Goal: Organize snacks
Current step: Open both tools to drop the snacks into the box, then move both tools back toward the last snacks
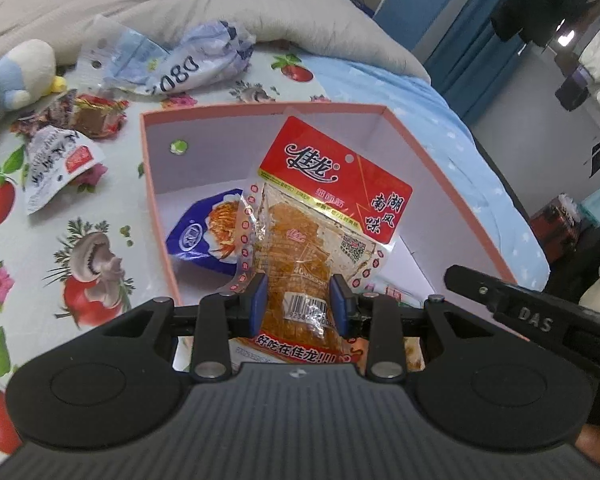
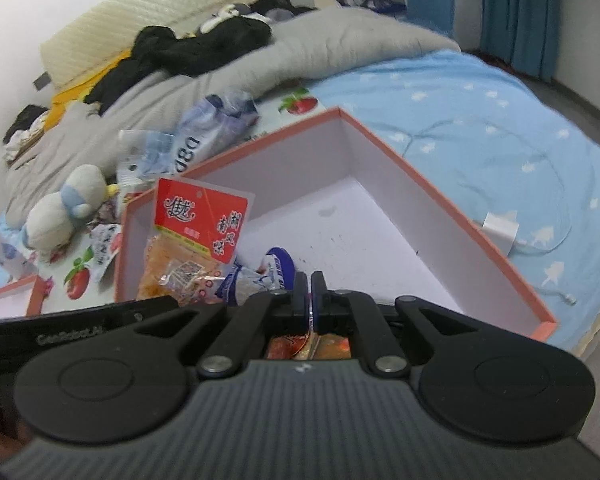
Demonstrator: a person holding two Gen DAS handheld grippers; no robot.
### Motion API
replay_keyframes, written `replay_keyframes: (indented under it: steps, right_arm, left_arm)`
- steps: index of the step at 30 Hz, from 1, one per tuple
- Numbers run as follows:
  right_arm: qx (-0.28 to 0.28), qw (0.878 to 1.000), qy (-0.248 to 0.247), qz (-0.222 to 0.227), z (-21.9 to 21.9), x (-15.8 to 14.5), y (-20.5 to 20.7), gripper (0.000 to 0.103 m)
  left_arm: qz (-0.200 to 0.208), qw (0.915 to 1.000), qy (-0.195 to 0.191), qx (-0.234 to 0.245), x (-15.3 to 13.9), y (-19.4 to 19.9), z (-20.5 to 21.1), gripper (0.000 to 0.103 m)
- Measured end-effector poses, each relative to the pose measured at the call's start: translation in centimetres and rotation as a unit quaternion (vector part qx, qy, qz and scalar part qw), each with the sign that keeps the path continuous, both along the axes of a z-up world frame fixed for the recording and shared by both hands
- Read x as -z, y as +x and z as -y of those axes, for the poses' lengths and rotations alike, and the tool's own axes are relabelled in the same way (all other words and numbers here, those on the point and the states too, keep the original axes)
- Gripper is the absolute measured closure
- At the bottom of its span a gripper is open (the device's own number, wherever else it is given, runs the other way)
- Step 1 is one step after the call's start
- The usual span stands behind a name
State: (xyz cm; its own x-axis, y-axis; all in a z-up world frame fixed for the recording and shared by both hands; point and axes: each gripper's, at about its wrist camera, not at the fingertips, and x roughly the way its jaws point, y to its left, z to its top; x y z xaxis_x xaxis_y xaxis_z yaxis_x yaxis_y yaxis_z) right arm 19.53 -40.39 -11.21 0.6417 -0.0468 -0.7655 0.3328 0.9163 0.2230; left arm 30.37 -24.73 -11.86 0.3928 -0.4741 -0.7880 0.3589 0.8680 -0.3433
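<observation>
My left gripper clenches the red snack pack over the pink box; my right gripper's fingers pinch a wrapper edge. Dropping early risks the pack landing crooked on the blue packet.

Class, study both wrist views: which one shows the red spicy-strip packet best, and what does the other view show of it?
The left wrist view: the red spicy-strip packet fills the centre, label and barcode visible, held between the left gripper fingers above the pink box. The right wrist view shows it smaller, off to the left.
</observation>
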Motion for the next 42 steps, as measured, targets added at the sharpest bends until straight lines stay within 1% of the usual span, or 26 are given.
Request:
replay_keyframes:
  steps: [2, 4, 5, 6, 7, 8, 10, 11, 18, 26, 29, 36, 42]
  right_arm:
    - [0.0, 1.0, 0.009, -0.014, 0.2, 0.9, 0.7, 0.096]
    - [0.0, 0.999, 0.015, -0.029, 0.5, 1.8, 1.3, 0.096]
    - [0.001, 0.999, 0.016, -0.035, 0.6, 2.1, 1.4, 0.095]
    - [0.004, 0.999, 0.017, -0.039, 0.6, 2.3, 1.4, 0.09]
    - [0.006, 0.999, 0.018, -0.039, 0.7, 2.4, 1.3, 0.081]
    - [0.007, 0.999, 0.018, -0.038, 0.7, 2.4, 1.2, 0.076]
    - [0.008, 0.999, 0.019, -0.034, 0.6, 2.1, 0.8, 0.059]
    - [0.008, 0.999, 0.02, -0.031, 0.5, 1.9, 0.6, 0.056]
    - [0.004, 1.0, 0.021, -0.006, -0.9, -0.7, -2.0, 0.056]
    - [-0.01, 0.999, 0.022, 0.035, -3.5, -4.5, -6.7, 0.056]
    - [-0.019, 0.998, 0.02, 0.048, -4.7, -5.7, -8.4, 0.056]
    - [-0.04, 0.997, 0.015, 0.071, -7.2, -7.7, -11.9, 0.056]
    - [-0.057, 0.995, 0.006, 0.082, -9.3, -8.5, -14.4, 0.055]
  left_arm:
    - [-0.01, 0.9999, 0.002, 0.007, 0.7, 0.6, 0.5, 0.061]
    - [-0.015, 0.9998, 0.008, 0.002, 1.3, 1.1, 0.7, 0.048]
    - [-0.017, 0.9998, 0.01, 0.004, 1.4, 1.4, 0.8, 0.045]
    - [-0.016, 0.9998, 0.013, 0.004, 1.5, 1.5, 0.7, 0.039]
    - [-0.013, 0.9998, 0.015, 0.003, 1.4, 1.5, 0.6, 0.033]
    - [-0.01, 0.9998, 0.015, 0.001, 1.2, 1.5, 0.4, 0.032]
    - [-0.005, 0.9999, 0.013, -0.002, 0.9, 1.4, -0.1, 0.032]
    - [-0.006, 0.9999, 0.013, -0.003, 0.7, 1.3, -0.4, 0.032]
    - [0.024, 0.9996, 0.009, -0.013, -2.8, -1.8, -3.0, 0.032]
    - [0.067, 0.9973, -0.002, -0.029, -7.7, -7.4, -6.8, 0.032]
    - [0.079, 0.9962, -0.007, -0.036, -9.1, -9.7, -8.4, 0.032]
    - [0.101, 0.9937, -0.016, -0.045, -11.4, -14.9, -11.8, 0.032]
    - [0.113, 0.9918, -0.02, -0.056, -12.3, -18.5, -14.4, 0.032]
